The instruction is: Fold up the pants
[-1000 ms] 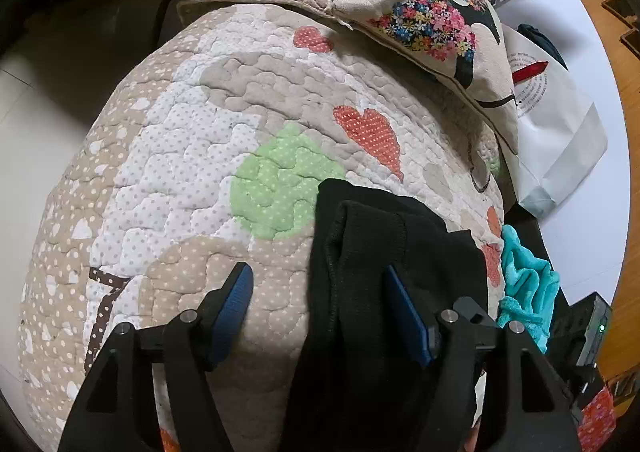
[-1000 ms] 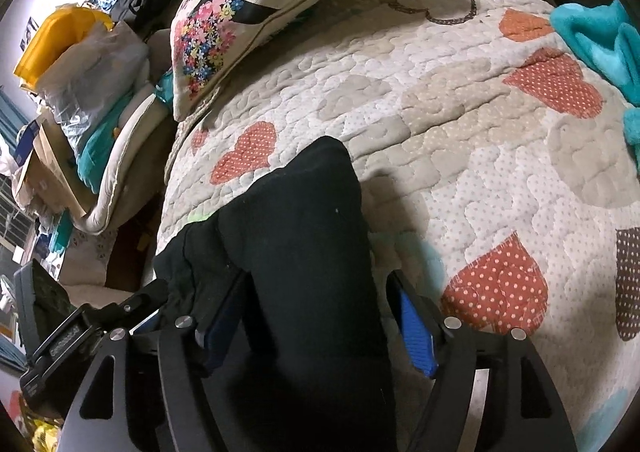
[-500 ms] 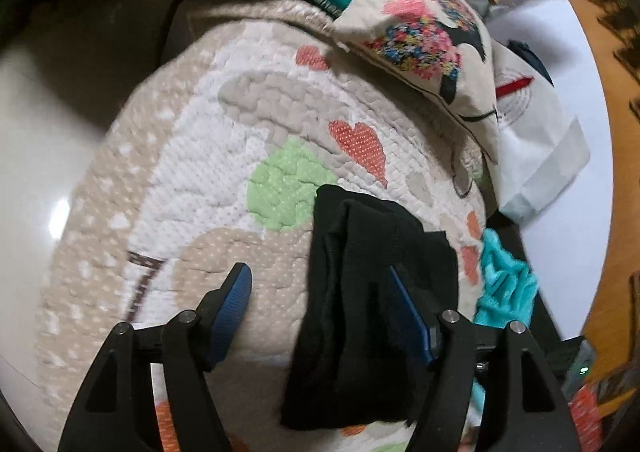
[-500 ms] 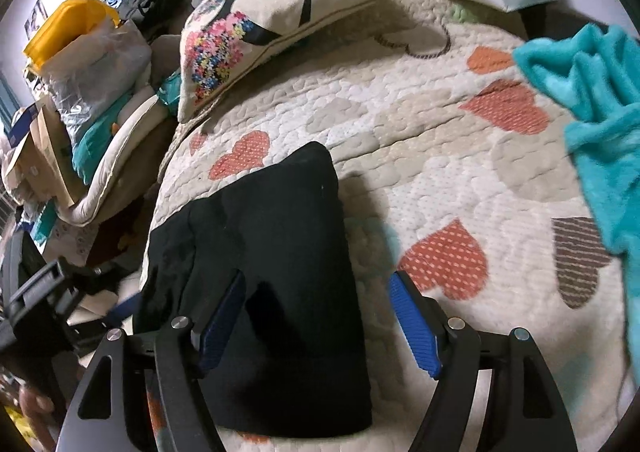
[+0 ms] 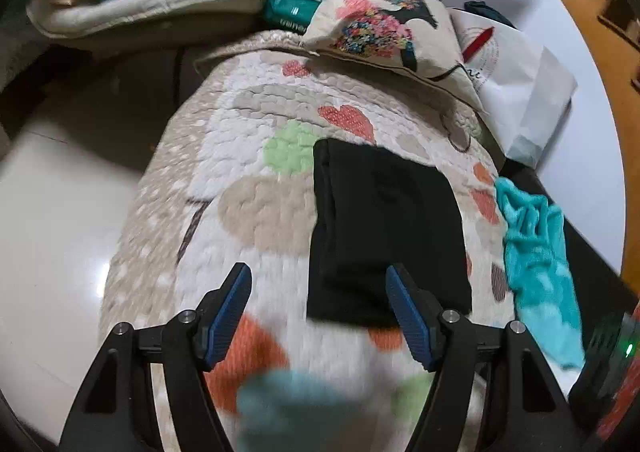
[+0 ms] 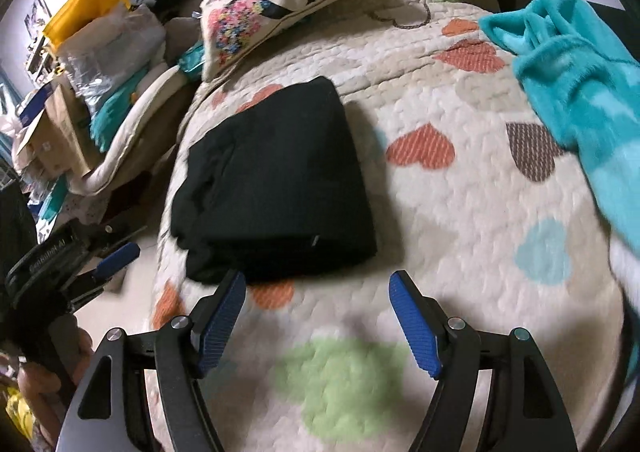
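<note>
The folded black pants (image 6: 276,179) lie flat on the heart-patterned quilt (image 6: 460,211), near a teal towel (image 6: 580,63) and a floral cushion (image 6: 280,3). The left hand-held gripper (image 5: 319,308) and right hand-held gripper (image 6: 317,316) both stand wide with nothing between their blue pads. The near quilt is blurred, so whether either touches the pants is unclear; they seem apart.

Black pants (image 6: 276,179) on cream quilt (image 6: 460,211) with coloured hearts
</note>
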### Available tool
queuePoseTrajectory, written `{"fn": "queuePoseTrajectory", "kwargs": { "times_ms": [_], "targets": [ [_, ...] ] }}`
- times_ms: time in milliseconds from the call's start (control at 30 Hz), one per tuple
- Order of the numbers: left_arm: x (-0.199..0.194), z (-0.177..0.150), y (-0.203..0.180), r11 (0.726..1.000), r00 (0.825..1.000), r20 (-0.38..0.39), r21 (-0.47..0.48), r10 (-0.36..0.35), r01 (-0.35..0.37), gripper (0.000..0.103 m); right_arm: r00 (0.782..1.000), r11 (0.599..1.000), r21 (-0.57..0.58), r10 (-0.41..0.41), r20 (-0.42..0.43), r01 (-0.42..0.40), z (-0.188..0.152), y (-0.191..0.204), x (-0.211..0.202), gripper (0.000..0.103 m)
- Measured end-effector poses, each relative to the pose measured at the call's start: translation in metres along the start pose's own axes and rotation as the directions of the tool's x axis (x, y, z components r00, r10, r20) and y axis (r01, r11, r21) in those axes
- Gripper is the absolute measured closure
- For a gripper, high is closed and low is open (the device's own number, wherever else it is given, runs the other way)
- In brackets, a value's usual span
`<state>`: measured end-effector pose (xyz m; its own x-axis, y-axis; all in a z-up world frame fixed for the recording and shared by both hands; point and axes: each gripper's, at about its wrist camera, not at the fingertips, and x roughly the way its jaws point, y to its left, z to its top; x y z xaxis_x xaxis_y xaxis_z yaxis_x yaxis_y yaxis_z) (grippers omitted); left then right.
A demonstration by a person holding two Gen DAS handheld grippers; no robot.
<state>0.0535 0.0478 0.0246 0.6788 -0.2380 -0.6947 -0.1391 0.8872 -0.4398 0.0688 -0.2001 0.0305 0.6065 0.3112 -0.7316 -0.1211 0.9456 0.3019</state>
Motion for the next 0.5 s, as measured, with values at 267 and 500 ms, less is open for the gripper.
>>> {"fn": "queuePoseTrajectory", "kwargs": {
  "times_ms": [267,500],
  "targets": [
    [-0.073,-0.048,-0.024,0.978,0.975,0.163,0.116,0.153,-0.173,0.034,0.998,1.000,0.020,0.008,0.065,-0.009,-0.017,-0.005,-0.032,0.024],
    [-0.149,-0.059,-0.070,0.941,0.859,0.471,0.149,0.202,-0.303,0.005,0.987,1.000,-0.007,-0.023,0.160,0.025,-0.023,-0.010,-0.062,0.024]
  ]
}}
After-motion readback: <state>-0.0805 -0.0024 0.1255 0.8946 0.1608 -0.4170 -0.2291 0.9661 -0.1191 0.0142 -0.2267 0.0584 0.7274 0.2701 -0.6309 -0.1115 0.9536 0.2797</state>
